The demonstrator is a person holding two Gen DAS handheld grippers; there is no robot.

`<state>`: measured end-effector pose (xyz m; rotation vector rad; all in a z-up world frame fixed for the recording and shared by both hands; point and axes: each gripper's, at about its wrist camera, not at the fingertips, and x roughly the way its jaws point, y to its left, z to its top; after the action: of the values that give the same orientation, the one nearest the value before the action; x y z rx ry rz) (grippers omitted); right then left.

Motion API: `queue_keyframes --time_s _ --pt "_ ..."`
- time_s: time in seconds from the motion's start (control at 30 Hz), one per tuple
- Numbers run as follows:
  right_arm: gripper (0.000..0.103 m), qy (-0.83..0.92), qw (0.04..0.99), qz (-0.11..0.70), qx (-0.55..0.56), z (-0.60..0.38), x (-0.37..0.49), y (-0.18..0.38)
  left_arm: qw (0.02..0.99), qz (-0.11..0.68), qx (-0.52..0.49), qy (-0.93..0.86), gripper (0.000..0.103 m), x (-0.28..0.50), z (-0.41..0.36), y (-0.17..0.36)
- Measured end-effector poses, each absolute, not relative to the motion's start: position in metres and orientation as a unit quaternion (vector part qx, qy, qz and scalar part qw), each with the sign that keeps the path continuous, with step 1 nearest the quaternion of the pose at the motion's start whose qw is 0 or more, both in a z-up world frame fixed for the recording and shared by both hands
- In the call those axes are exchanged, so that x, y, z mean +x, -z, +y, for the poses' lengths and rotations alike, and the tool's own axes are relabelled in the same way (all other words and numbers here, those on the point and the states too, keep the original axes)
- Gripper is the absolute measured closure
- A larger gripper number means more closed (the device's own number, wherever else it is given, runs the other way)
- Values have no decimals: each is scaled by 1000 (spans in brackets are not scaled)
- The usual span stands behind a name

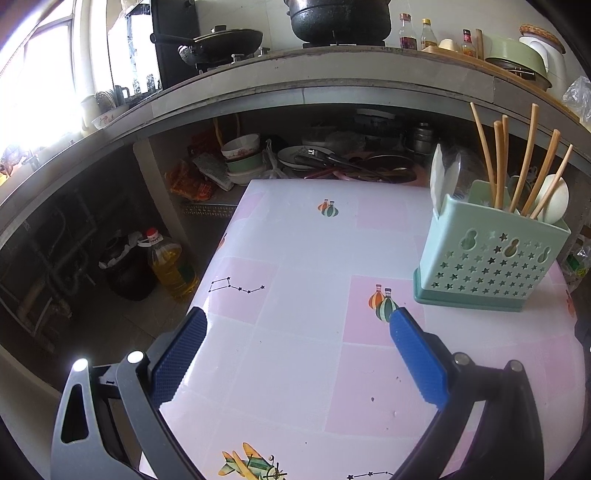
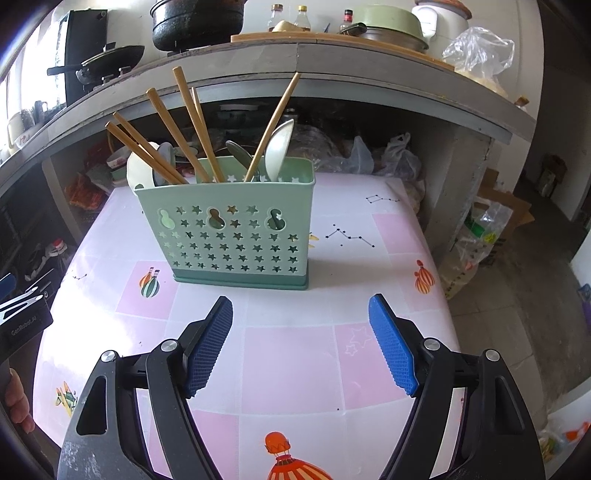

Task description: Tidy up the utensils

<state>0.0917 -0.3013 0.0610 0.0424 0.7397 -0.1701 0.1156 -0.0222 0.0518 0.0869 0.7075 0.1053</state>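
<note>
- Both grippers hang over the pink-and-white checked tablecloth (image 2: 295, 354) with balloon and plane prints. The left gripper (image 1: 297, 325) has its jaws spread wide with nothing in them, same for the right gripper (image 2: 301, 314).
- The mint-green plastic utensil caddy with star cutouts (image 2: 236, 229) stands upright mid-table, straight ahead of the right gripper and off to the far right in the left view. Its long side faces the right camera.
- Inside it, the wooden chopsticks (image 2: 195, 125) poke up and fan out, most leaning left, one leaning right. The white spoons (image 2: 279, 147) stand handle-down; their lower parts are hidden by the caddy walls.
- Behind the table, a grey concrete counter (image 2: 295, 62) holds a black wok (image 1: 221, 38) and a black pot (image 1: 338, 18). The shelf underneath is dark clutter, hard to make out.
</note>
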Motion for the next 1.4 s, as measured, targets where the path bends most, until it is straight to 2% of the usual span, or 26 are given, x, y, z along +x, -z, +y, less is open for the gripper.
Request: queue_keyframes --time_s 1.4 --pt "30 81 929 360 17 -301 90 -63 935 349 40 -51 6 115 -21 -50"
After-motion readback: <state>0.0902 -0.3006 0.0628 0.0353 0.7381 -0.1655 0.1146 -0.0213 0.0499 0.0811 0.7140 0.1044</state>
